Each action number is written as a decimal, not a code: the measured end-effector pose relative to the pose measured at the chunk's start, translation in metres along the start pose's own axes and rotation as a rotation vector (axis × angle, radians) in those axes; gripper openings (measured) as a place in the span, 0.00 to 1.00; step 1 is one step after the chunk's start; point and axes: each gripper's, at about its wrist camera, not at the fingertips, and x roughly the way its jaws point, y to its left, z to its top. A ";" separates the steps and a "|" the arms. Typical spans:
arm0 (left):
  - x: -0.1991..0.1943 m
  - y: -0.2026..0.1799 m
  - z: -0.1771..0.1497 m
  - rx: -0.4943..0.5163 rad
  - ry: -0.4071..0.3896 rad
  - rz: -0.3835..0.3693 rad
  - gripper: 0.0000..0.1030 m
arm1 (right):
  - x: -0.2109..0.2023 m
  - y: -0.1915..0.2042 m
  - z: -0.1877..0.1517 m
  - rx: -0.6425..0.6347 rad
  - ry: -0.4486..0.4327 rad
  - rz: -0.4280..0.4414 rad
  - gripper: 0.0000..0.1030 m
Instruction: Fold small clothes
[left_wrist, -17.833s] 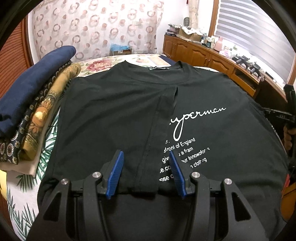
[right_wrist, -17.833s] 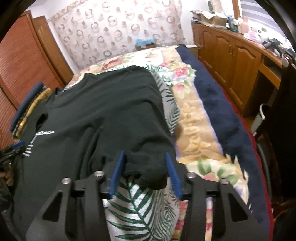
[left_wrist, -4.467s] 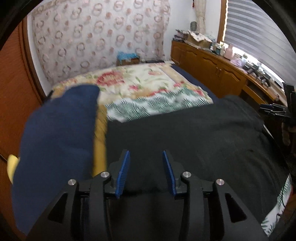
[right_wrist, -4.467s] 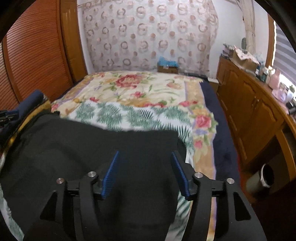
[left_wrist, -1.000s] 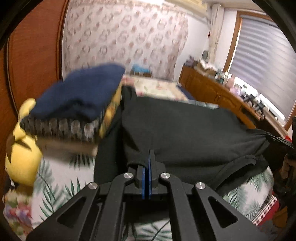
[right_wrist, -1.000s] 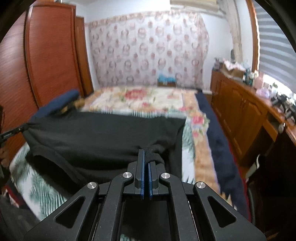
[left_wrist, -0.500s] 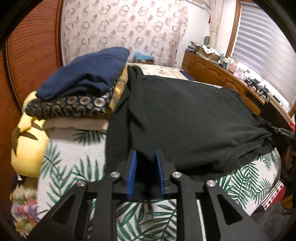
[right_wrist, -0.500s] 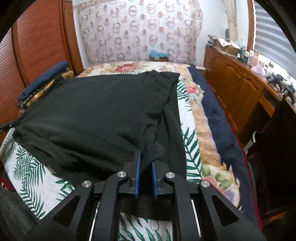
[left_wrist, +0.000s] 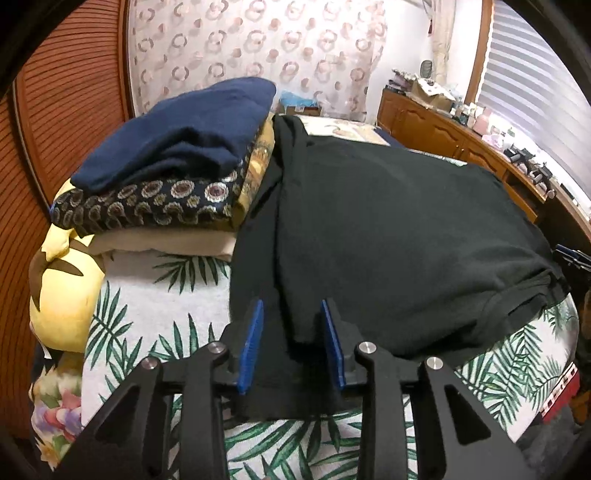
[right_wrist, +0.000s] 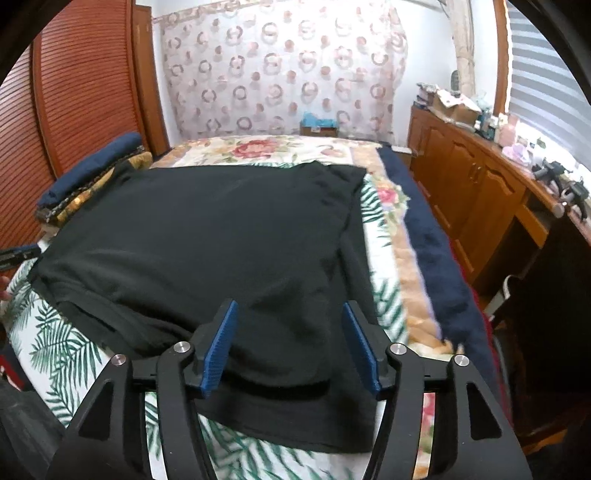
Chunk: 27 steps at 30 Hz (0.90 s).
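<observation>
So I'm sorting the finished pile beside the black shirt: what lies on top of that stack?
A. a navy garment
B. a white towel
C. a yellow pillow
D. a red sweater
A: a navy garment tops the stack, lying over a dark patterned piece and a beige one.

This is a bedroom in a home. A bed (right_wrist: 388, 206) with a bedspread of flowers and green leaves is filling most of the room. Behind the bed, a curtain (right_wrist: 280, 74) with a ring pattern is hanging on the wall. To the left of the bed, a reddish wooden louvred wardrobe door (right_wrist: 85, 88) is standing. To the right of the bed, a row of wooden cabinets (right_wrist: 476, 184) is running under a window with striped blinds (right_wrist: 543, 74), and small household things are lying on top of them. On the bed's left side, a pile of folded clothes (left_wrist: 173, 173) is resting, with a yellow cushion (left_wrist: 62, 288) just beside it.
</observation>
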 end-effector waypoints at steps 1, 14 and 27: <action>0.001 0.000 0.000 0.000 0.004 0.003 0.30 | 0.006 0.004 -0.001 0.001 0.010 0.010 0.60; 0.009 0.004 -0.004 0.004 0.024 0.000 0.34 | 0.028 0.016 -0.009 0.001 0.025 0.024 0.70; 0.006 0.004 -0.001 -0.010 0.054 -0.010 0.37 | 0.039 0.025 -0.009 -0.052 0.069 -0.029 0.71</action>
